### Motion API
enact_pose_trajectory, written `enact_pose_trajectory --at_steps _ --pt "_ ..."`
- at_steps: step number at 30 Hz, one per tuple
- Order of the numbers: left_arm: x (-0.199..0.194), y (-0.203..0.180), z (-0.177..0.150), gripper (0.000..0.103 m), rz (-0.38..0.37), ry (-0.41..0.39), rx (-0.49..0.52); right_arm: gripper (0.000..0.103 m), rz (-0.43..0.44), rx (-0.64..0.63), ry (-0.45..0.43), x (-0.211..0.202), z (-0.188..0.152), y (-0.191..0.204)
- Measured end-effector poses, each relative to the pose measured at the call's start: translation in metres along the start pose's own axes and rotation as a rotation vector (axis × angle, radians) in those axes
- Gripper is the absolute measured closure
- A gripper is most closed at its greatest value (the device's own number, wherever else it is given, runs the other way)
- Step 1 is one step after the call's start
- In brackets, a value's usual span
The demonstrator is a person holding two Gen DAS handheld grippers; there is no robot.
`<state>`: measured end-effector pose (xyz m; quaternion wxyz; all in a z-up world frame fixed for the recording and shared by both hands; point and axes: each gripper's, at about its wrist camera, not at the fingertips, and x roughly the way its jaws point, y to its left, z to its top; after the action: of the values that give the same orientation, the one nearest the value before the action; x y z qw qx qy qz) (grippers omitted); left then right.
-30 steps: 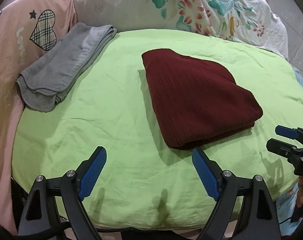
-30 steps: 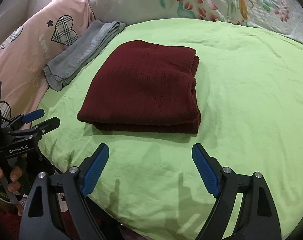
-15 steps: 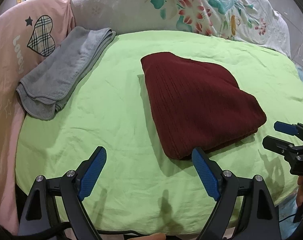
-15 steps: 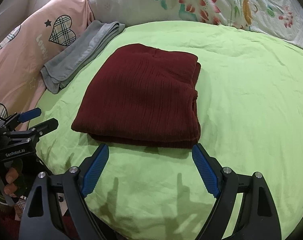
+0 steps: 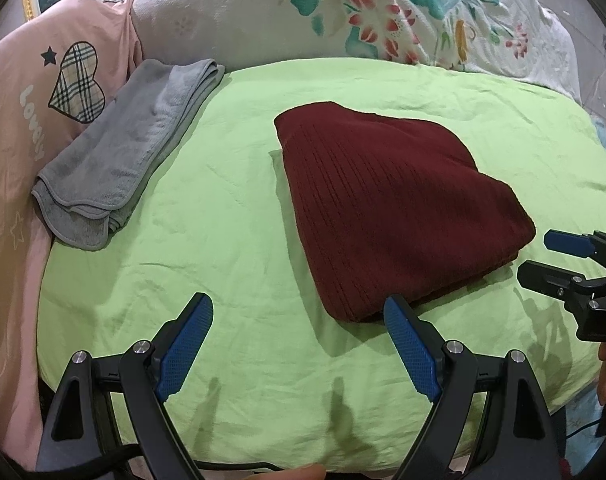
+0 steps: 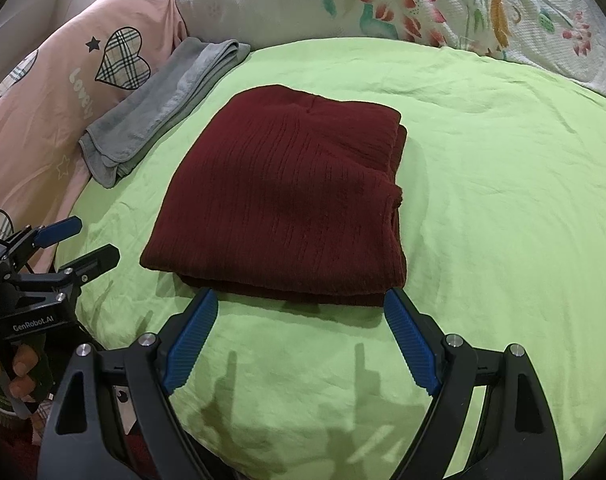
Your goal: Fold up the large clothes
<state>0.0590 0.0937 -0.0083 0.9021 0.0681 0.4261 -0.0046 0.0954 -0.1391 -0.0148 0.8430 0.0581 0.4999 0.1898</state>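
A dark red knitted garment (image 5: 391,204) lies folded into a thick rectangle on the green sheet (image 5: 207,240); it also shows in the right wrist view (image 6: 295,204). My left gripper (image 5: 299,312) is open and empty, just in front of the garment's near left corner. My right gripper (image 6: 301,304) is open and empty, its fingertips (image 6: 399,312) at the garment's near folded edge. Each gripper shows in the other's view: the right one (image 5: 543,256) at the right edge, the left one (image 6: 83,240) at the left edge.
A folded grey towel (image 5: 127,152) lies at the back left of the green sheet. A pink heart-print cloth (image 5: 35,92) lies to its left. A floral white quilt (image 5: 383,16) is heaped along the back. The bed's near edge drops off below the grippers.
Both grippers have moved forward toward the folded garment, which now sits closer to the fingertips. Both stay open. The garment has not moved.
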Motion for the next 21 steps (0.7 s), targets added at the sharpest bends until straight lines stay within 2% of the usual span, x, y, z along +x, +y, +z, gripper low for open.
enact_pose_trajectory --at_steps 21 --pt "0.0040 0.0017 -0.0006 0.015 -0.009 0.015 -0.002 0.018 -0.003 0.011 -0.003 0.0010 0.0031 -0.0011"
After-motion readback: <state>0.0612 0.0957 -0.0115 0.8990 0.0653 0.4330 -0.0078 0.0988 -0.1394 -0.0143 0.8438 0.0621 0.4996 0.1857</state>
